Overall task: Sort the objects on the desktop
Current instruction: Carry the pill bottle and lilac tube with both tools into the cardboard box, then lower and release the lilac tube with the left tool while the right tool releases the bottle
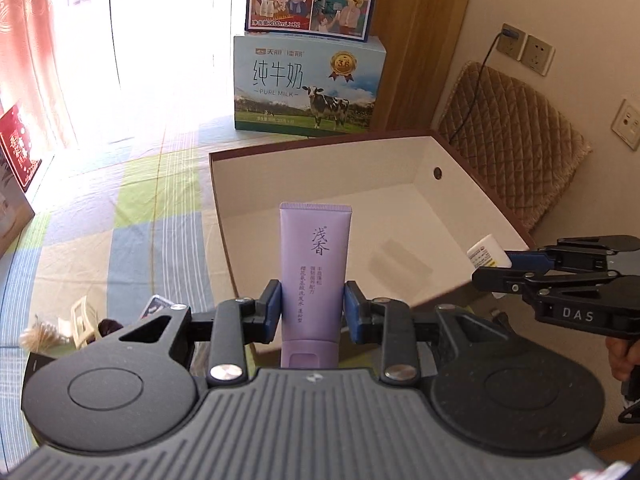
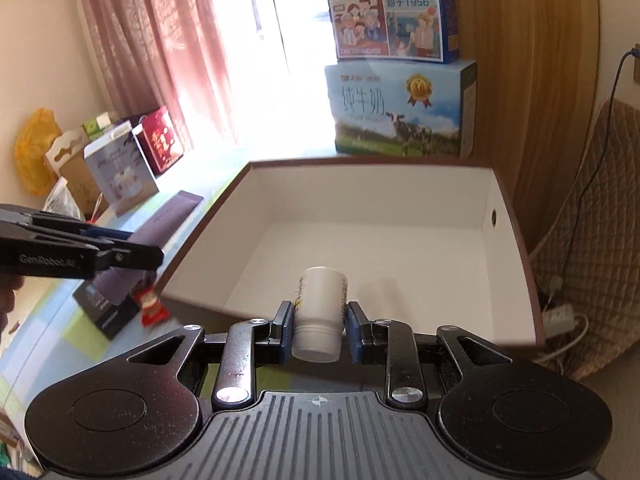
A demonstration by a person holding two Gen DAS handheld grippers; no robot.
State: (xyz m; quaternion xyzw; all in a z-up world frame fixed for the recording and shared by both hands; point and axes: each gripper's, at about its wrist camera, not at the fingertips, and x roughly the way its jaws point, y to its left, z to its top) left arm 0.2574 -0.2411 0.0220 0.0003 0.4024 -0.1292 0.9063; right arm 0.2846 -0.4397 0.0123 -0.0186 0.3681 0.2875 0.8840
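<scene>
1. Left hand-held gripper (image 1: pixel 314 306) clamped on purple tube (image 1: pixel 314 276), blue pads on both sides of its lower body. Tube upright, cap end toward the camera, crimped end up, at the near rim of the box (image 1: pixel 480 196).
2. Right hand-held gripper (image 2: pixel 317 317) pinching white bottle (image 2: pixel 320 308), cap toward the camera and tilted slightly left. Bottle hangs over the box's near edge.
3. Risk: the tube is soft, glossy plastic, so a squeeze may deform it or let it slide. The bottle is hard, smooth and round, so it could rotate or roll on release.
4. Risk: the two grippers sit close at the same rim, right one at 3 o'clock in the left view. Releasing together could cause a clash, or an item could strike the rim and fall outside.
5. Box: rigid card, white inside, brown edge, finger hole in the 2 o'clock wall, nothing in it.
6. Striped cloth on the tabletop (image 1: pixel 120 240), small clutter at 9 o'clock.
7. Farthest, 12 o'clock: stacked printed milk cartons (image 1: pixel 308 88).
</scene>
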